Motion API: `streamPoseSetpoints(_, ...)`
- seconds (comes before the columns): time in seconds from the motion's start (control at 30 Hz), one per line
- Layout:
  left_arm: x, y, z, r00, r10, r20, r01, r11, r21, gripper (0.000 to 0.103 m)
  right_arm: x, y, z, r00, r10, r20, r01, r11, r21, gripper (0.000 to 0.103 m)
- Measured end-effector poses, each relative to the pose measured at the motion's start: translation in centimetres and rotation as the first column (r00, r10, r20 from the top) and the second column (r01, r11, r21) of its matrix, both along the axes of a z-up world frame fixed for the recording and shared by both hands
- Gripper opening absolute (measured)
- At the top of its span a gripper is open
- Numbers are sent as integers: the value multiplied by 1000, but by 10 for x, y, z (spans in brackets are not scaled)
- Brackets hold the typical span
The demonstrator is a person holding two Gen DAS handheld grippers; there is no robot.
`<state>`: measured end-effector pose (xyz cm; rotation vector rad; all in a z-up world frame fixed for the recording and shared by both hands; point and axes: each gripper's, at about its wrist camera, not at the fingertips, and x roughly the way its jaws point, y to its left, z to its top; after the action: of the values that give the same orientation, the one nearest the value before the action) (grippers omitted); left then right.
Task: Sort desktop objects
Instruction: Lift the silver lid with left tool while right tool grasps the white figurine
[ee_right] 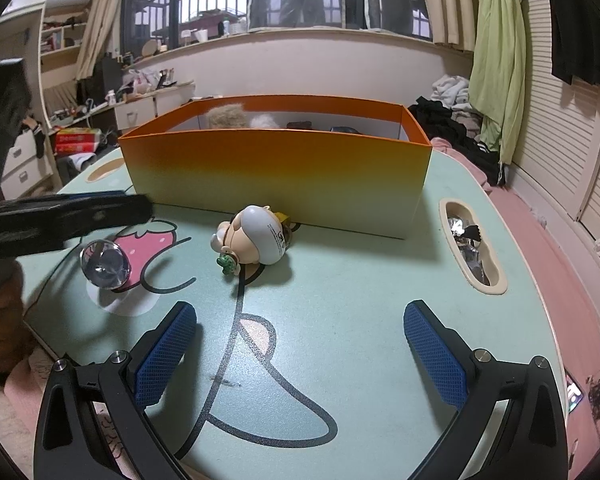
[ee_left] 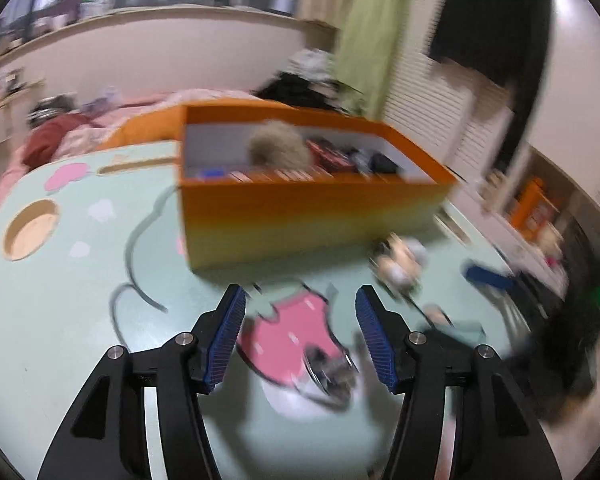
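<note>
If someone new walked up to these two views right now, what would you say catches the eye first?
The orange box dominates, standing at the far side of the mint-green table with fluffy and dark items already inside. Just in front of it a small toy figure lies on its side, and to its left a clear glass ball sits on the strawberry print. The left gripper hovers open over that ball; the right gripper is open too, holding nothing.
</note>
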<state>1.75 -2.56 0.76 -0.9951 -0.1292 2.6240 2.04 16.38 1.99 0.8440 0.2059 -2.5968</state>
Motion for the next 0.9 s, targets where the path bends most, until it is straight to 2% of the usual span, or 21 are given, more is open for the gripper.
streamPoseSetpoints(0.1,14,14,-9,998,-56,-17,54,995,-88,58,0,2,0,1000,2,0,-2,1000,2,103)
streamPoseSetpoints(0.2,21,26,-15,996,-70,-54,60,984,-170,58,0,2,0,1000,2,0,-2,1000,1,103)
streamPoseSetpoints(0.23,24,30,-16,995,-64,-78,46,977,-210,48,0,2,0,1000,2,0,-2,1000,1,103)
streamPoseSetpoints(0.27,27,30,-17,992,-67,-104,43,976,-213,36,0,2,0,1000,1,0,-1,1000,1,103)
streamPoseSetpoints(0.3,28,29,-18,991,-73,-108,50,978,-203,34,0,2,0,1000,1,0,-1,1000,1,103)
streamPoseSetpoints(0.5,29,16,-18,990,-47,-130,27,987,-157,31,0,2,0,1000,1,0,-1,1000,1,103)
streamPoseSetpoints(0.63,28,17,-15,990,-47,-134,24,986,-165,31,-1,2,0,1000,4,3,-4,1000,2,103)
streamPoseSetpoints(0.77,28,17,-9,987,-42,-154,16,986,-163,31,-8,5,7,1000,12,26,-11,999,-45,103)
streamPoseSetpoints(0.9,26,11,-3,986,-29,-163,6,990,-144,31,-20,3,27,999,4,32,-1,996,-91,103)
